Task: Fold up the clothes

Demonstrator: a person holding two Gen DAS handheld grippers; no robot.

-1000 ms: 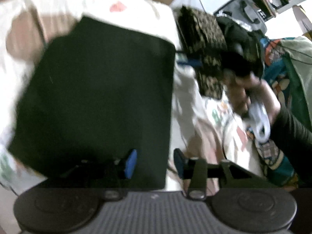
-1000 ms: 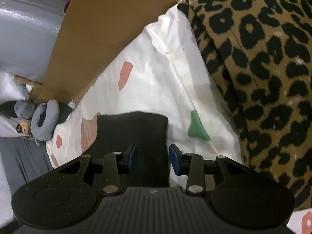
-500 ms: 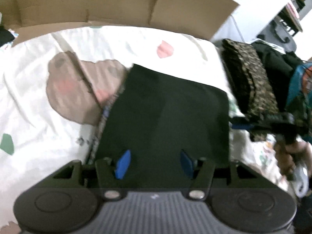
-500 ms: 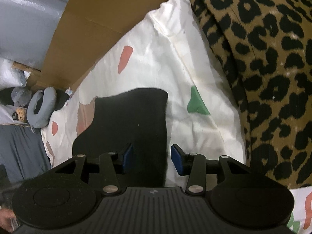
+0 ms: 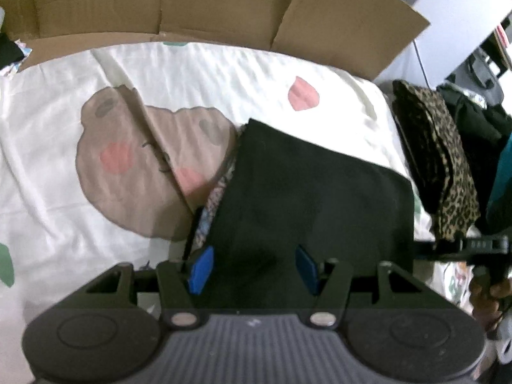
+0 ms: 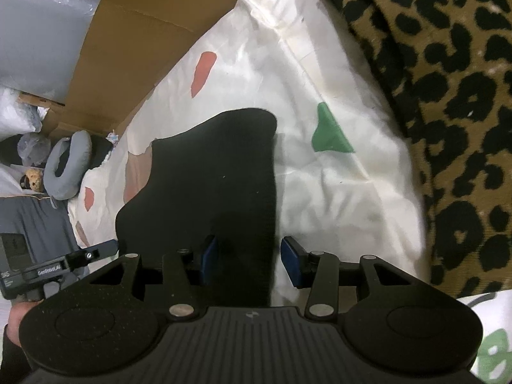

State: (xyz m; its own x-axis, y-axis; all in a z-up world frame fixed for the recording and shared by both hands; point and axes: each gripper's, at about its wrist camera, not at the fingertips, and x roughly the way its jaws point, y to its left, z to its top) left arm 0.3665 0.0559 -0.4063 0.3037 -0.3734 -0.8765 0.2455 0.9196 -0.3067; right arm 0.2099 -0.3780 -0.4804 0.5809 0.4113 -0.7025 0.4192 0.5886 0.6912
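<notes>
A folded black garment [image 5: 313,198] lies flat on the white printed bed sheet [image 5: 64,166]. My left gripper [image 5: 252,267] is open just above its near edge, with the cloth between and below the blue pads. In the right wrist view the same black garment [image 6: 208,185] lies ahead, and my right gripper [image 6: 246,260] is open over its near right edge. The right gripper's body shows in the left wrist view [image 5: 464,246]; the left gripper's body shows in the right wrist view [image 6: 48,268].
A folded leopard-print garment [image 5: 438,166] lies to the right of the black one and fills the right of the right wrist view [image 6: 448,112]. A cardboard wall [image 5: 192,6] stands behind the bed. Dark clothes [image 5: 473,121] are piled at far right. A grey neck pillow [image 6: 67,163] lies off the bed.
The left gripper has drawn back and swung left, and its jaws have opened wider. The right gripper has pulled back a little, showing more of the black garment.
</notes>
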